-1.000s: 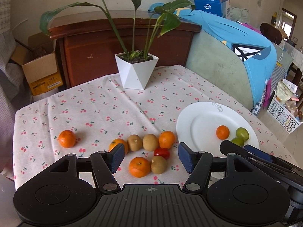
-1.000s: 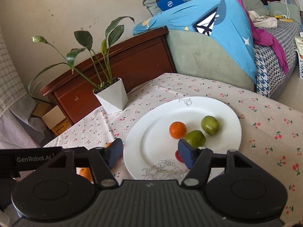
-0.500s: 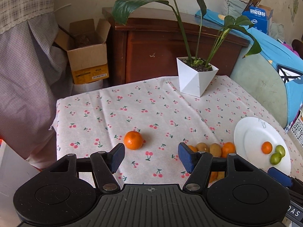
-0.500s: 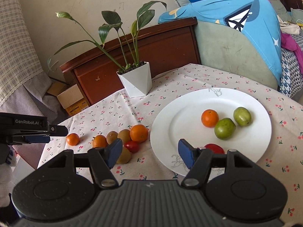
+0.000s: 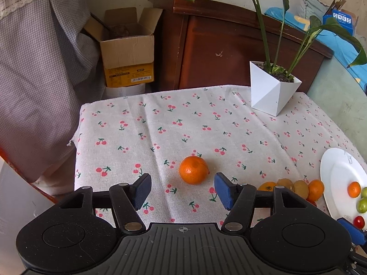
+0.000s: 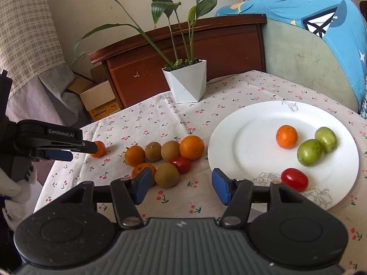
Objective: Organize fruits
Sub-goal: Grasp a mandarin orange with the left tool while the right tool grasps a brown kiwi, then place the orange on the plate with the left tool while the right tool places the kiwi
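A lone orange (image 5: 193, 170) lies on the cherry-print cloth just beyond my left gripper (image 5: 182, 189). Its jaws are closing with nothing between the pads. My right gripper (image 6: 179, 188) hovers over the cloth between a fruit cluster and the white plate (image 6: 252, 142), jaws closing, empty. A kiwi (image 6: 166, 175) sits just ahead of its left pad. The cluster holds oranges (image 6: 191, 147), kiwis (image 6: 170, 150) and a red tomato (image 6: 181, 164). On the plate lie an orange (image 6: 286, 136), two green fruits (image 6: 310, 152) and a red tomato (image 6: 294, 179).
A white angular plant pot (image 5: 271, 91) stands at the table's far side. A cardboard box (image 5: 127, 52) and wooden cabinet (image 5: 229, 52) lie beyond the far edge. The left gripper (image 6: 66, 147) shows beside the lone orange, held by a gloved hand (image 6: 16, 192).
The left gripper swung left from the fruit cluster to the lone orange. The right gripper drew back from the plate, leaving a red tomato on it. Both jaws have narrowed slightly.
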